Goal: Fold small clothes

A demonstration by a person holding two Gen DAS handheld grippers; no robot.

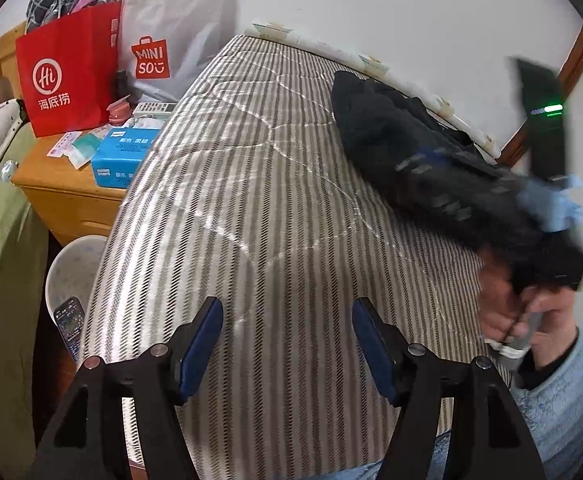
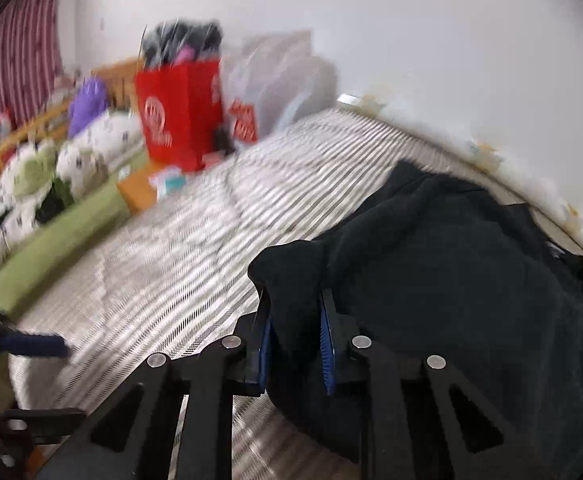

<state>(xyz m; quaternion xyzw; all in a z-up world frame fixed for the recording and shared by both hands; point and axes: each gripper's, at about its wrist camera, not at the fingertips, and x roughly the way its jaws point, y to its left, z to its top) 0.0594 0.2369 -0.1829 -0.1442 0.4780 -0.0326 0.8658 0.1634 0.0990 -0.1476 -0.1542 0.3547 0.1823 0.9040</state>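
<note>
While the right gripper (image 2: 295,308) pinched an edge of the black garment (image 2: 451,264) heaped at the striped mattress's (image 2: 211,248) wall side, the left gripper (image 1: 287,320) hovered open and empty, best placed to take a matching edge.

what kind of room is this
Most likely a bedroom: a striped mattress against the wall with a black garment on it, a wooden nightstand holding a tissue pack and red shopping bag, and a second bed with a green sheet.
</note>
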